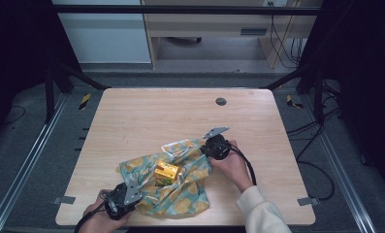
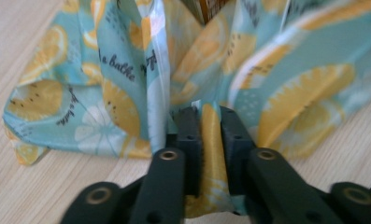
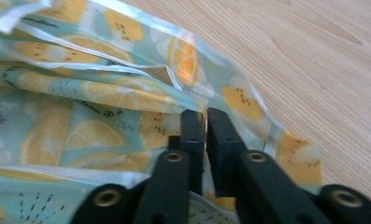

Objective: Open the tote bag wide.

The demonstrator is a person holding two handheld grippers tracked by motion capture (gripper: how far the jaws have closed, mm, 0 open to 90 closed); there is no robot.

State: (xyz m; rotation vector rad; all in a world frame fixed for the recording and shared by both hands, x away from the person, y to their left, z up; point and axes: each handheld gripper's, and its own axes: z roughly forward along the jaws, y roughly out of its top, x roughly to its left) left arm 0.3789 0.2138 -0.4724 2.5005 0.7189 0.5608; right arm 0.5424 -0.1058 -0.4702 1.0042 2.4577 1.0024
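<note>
A teal bag printed with yellow lemon slices (image 1: 183, 196) lies crumpled on the near half of the wooden table (image 1: 156, 114). A small yellow-orange carton (image 1: 166, 173) sits in the middle of it. My left gripper (image 1: 133, 191) is at the bag's near left corner, and in the left gripper view its jaws (image 2: 210, 119) pinch a fold of the bag (image 2: 103, 93). My right gripper (image 1: 208, 148) is at the bag's far right edge, by its white handle (image 1: 173, 147). There its jaws (image 3: 205, 120) stand nearly together on a thin edge of the bag (image 3: 94, 93).
A dark round grommet (image 1: 220, 101) sits in the table's far part. The tabletop beyond the bag is bare wood. Black frame rails and cables run along both sides of the table.
</note>
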